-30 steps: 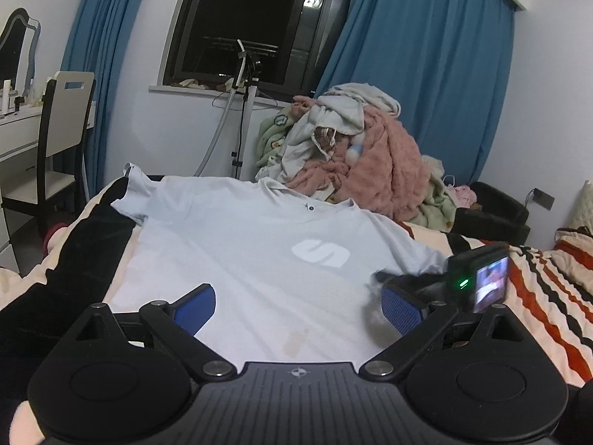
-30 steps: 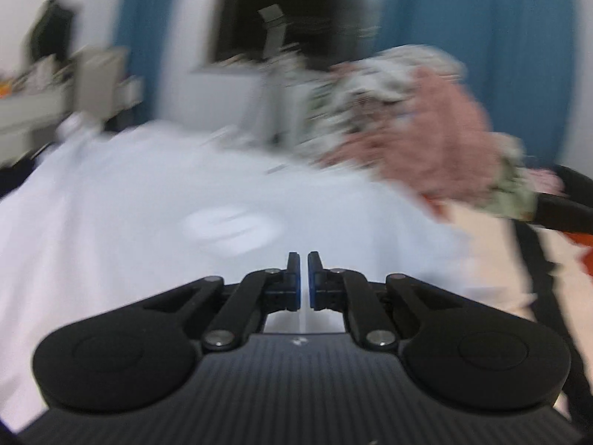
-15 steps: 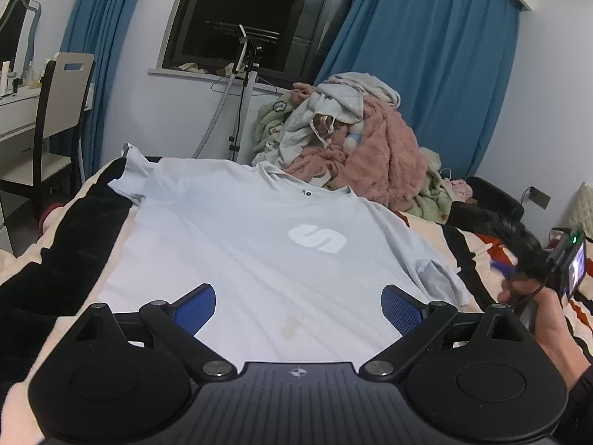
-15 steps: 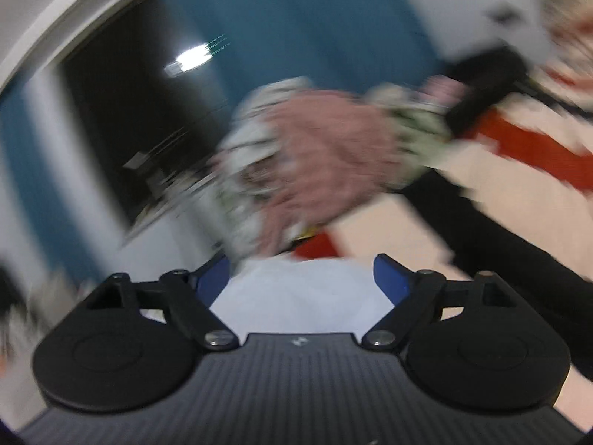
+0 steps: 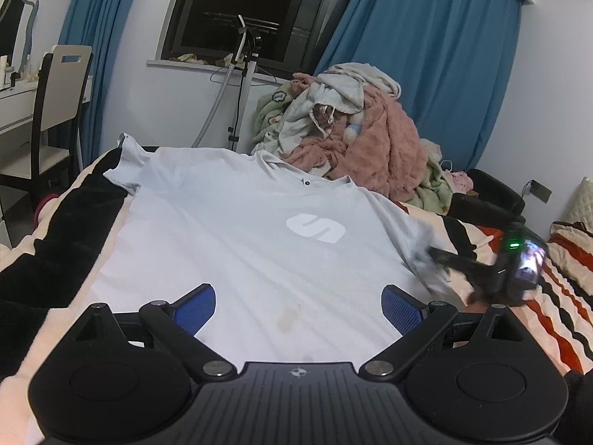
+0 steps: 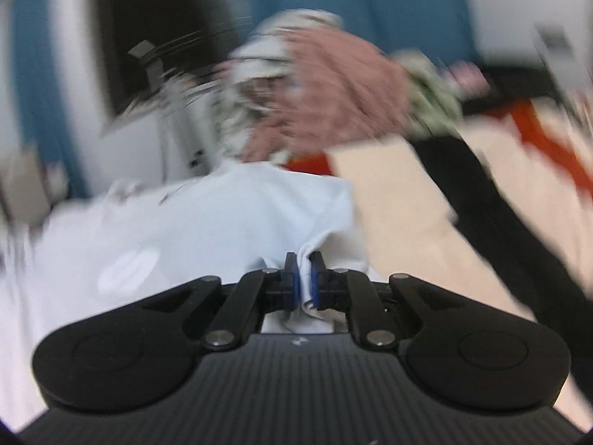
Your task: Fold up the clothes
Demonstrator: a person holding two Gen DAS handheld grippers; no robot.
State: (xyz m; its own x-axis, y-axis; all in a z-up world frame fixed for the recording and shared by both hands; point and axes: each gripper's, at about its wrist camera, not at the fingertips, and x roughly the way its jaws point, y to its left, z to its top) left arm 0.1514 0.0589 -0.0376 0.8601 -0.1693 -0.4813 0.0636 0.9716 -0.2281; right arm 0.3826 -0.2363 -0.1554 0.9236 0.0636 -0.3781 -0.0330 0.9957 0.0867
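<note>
Across the bed (image 5: 578, 296) in front of me lies the pale blue T-shirt (image 5: 237, 244), spread flat with its chest up, collar toward the window and its white logo (image 5: 315, 228) showing. Its hem lies just beyond my left gripper (image 5: 298, 306), whose blue-padded fingers (image 5: 194, 306) are spread wide and hold nothing; they hover over the lower part of the shirt, and I cannot tell whether they touch the cloth. My right gripper (image 6: 303, 278) has its fingers (image 6: 291, 278) pressed nearly together on a bunched fold of the shirt's right sleeve (image 6: 333, 215), the white cloth squeezed between the pads and puckering just above them. From my left wrist camera that same gripper (image 5: 481, 267) shows blurred at the shirt's right sleeve edge, a green light on its body. Beyond the collar sits a heap of clothes (image 5: 355, 133) with a pink fleece on top, against the blue curtains (image 5: 426, 74). A chair (image 5: 55, 111) stands off the bed's left side.
</note>
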